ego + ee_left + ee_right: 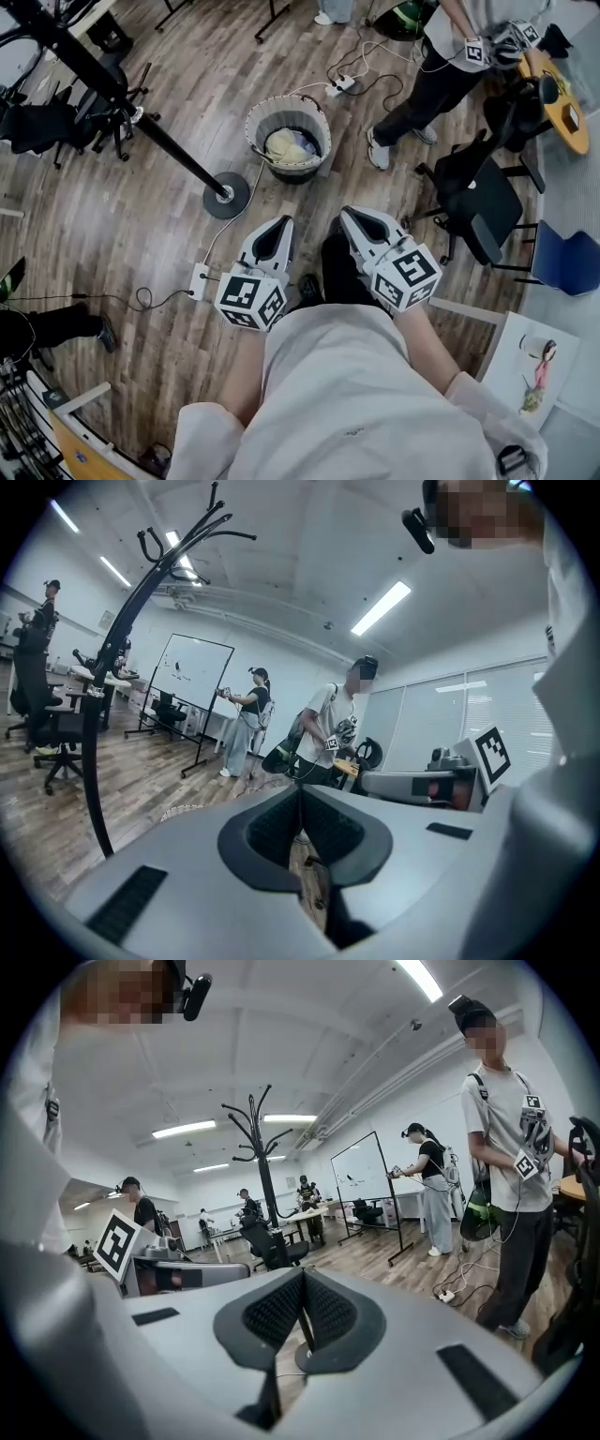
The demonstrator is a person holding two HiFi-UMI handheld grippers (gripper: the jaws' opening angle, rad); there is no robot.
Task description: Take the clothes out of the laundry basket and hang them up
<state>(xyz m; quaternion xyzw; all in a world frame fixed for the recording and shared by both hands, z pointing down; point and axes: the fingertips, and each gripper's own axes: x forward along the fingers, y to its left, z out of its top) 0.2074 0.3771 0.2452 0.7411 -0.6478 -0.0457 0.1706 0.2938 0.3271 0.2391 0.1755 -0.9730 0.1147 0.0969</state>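
A round woven laundry basket (288, 139) stands on the wood floor ahead of me, with yellowish and blue clothes (291, 146) inside. To its left is a black coat rack (141, 122), its round base (226, 195) close to the basket. It also rises tall in the left gripper view (122, 639) and stands further off in the right gripper view (265, 1171). My left gripper (284, 222) and right gripper (344, 214) are held side by side near my body, short of the basket. Both are shut and hold nothing (300, 794) (302, 1279).
A person (441, 75) stands at the back right, beside a black office chair (483, 202) and a blue chair (567, 258). A power strip with cables (342, 86) lies behind the basket, and a white box with a cord (199, 279) by my left gripper. More people and a whiteboard (361, 1180) are further off.
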